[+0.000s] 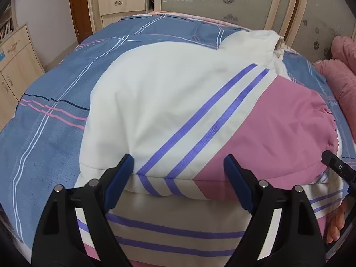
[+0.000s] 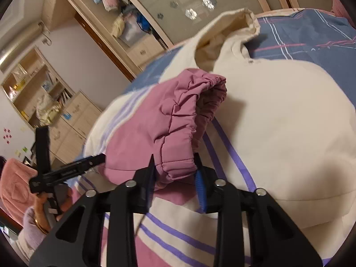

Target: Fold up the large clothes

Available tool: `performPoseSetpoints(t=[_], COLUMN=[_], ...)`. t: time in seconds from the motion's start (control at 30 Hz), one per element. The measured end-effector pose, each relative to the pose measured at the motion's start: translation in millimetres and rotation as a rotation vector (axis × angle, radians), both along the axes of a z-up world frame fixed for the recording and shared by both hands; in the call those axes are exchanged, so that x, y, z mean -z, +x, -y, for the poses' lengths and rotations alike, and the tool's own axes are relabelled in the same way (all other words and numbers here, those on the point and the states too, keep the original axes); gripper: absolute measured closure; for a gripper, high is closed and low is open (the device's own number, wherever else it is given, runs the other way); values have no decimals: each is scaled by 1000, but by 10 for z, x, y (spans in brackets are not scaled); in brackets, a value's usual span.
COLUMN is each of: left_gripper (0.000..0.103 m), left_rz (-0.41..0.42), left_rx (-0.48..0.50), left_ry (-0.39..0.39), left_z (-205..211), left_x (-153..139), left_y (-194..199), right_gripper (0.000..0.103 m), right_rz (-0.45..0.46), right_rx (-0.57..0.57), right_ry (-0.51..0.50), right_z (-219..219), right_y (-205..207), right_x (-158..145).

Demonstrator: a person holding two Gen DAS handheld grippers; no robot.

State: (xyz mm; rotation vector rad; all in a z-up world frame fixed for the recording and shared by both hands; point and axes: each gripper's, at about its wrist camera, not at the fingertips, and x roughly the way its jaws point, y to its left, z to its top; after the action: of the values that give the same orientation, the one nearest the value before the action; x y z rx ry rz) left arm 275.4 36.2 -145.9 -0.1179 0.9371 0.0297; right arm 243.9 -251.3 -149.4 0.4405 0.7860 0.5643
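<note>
A: Jacket [image 1: 169,102] on the bed [image 1: 44,120], padded, white with a pink sleeve and purple stripes. Where do we stand, starting close in?

B: Nearest, the left hand-held gripper [image 1: 178,175] hangs over the near folded edge with its jaws spread wide. Nothing is between them; the blue pads sit either side of the stripes without pressing.

A: And the right hand-held gripper [image 2: 175,173]?

B: Its jaws are drawn in on the cuff [image 2: 178,166] of the pink sleeve [image 2: 155,120], pinching the elastic hem. The sleeve is lifted and bunched over the white body.

A: So the step in hand, as I judge it, is laying that sleeve across the body.

B: Agreed. To do it well, carry the cuff low and flat so the padded fabric doesn't balloon, and keep the stripes running parallel to the fold.

A: What should the left one do?

B: Press or pinch the near edge to anchor it; slippery shell fabric will likely slide on the blue sheet otherwise.

A: Further off?

B: The collar [image 2: 242,20] stands up, open, at the far end near the wardrobe [image 1: 222,0]. Flatten it before the final fold, or the bundle will sit lopsided.
</note>
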Motion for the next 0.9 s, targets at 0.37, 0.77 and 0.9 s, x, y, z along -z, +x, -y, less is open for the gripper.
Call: performPoseSetpoints(t=[0.37, 0.77, 0.9], left_gripper=[18, 18, 20], left_rz=[30, 146, 41], left_rx=[7, -67, -52], left_ry=[-143, -98, -14], left_z=[-64, -75, 168], left_x=[-91, -375, -102], left_y=[-49, 63, 353], right_gripper=[74, 20, 20], right_rz=[37, 130, 78], right_rx=[264, 450, 385], right_ry=[-44, -194, -307], right_z=[674, 730, 476], right_y=[-9, -123, -44], right_x=[-218, -233, -59])
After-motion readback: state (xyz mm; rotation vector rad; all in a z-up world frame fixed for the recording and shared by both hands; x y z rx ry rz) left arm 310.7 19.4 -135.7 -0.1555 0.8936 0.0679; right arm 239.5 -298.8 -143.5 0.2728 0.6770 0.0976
